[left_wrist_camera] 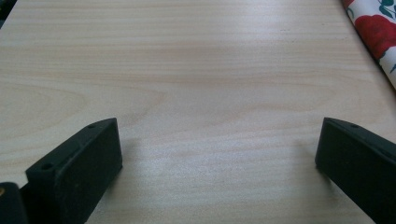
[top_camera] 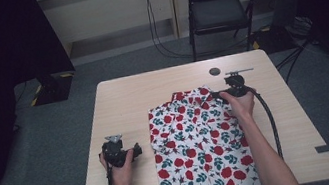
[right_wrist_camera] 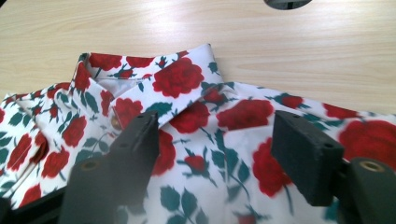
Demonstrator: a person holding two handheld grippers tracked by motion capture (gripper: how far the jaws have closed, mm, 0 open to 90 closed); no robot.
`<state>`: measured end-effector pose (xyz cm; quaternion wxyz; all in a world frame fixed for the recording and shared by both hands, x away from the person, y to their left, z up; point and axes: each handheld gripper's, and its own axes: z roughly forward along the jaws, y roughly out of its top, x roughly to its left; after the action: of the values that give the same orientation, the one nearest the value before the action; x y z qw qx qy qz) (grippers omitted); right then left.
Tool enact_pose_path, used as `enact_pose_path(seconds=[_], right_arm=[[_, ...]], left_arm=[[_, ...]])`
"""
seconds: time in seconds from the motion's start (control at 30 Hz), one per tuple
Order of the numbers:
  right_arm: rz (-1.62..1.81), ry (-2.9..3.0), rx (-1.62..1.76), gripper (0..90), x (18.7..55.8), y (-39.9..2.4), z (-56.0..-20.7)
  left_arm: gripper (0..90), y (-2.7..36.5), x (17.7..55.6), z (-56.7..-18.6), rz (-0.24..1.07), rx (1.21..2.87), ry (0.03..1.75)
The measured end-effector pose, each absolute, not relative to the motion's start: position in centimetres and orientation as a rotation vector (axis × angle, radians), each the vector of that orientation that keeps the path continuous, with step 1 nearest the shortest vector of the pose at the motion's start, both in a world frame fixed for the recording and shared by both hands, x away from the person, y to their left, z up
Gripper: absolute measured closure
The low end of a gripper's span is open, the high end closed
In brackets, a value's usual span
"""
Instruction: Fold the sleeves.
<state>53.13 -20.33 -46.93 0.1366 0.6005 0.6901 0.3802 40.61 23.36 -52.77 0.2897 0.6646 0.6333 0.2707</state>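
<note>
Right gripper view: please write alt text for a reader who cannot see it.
A white shirt printed with red roses and green leaves lies collar-up on a pale wooden table. The right claw hovers over it with its two black jaws apart and nothing between them. A dark round disc sits at the top edge.

Wooden table (top_camera: pixel 123 99), rose-print shirt (top_camera: pixel 196 143), dark disc (top_camera: pixel 214 71)

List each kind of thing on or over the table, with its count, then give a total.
Rose-print shirt: 1
Hand-held grippers: 2, the left hand-held gripper and the right hand-held gripper
Dark round disc set in the table: 1
Total: 4
</note>
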Motion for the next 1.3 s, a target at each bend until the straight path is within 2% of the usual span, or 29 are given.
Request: enact_pose_path(seconds=[0.43, 0.67, 0.8, 1.13, 1.3], right_arm=[[1.142, 2.038, 1.694, 52.4, 48.9, -23.7, -47.3], [1.151, 1.979, 1.692, 68.0, 47.2, -25.3, -48.0], [1.138, 1.935, 1.682, 73.8, 46.2, -26.1, -48.1], [1.011, 1.952, 1.640, 76.3, 44.3, -25.8, -49.3], [0.993, 1.971, 1.620, 73.0, 43.9, -25.2, -49.9]], left_arm=[[0.0, 23.4, 40.6, -52.8, 0.722, 1.773, 1.690], [0.0, 23.4, 40.6, -52.8, 0.722, 1.773, 1.690], [0.0, 23.4, 40.6, -52.8, 0.722, 1.773, 1.690], [0.0, 23.4, 40.6, -52.8, 0.723, 1.773, 1.690], [0.0, 23.4, 40.6, -52.8, 0.723, 1.773, 1.690]])
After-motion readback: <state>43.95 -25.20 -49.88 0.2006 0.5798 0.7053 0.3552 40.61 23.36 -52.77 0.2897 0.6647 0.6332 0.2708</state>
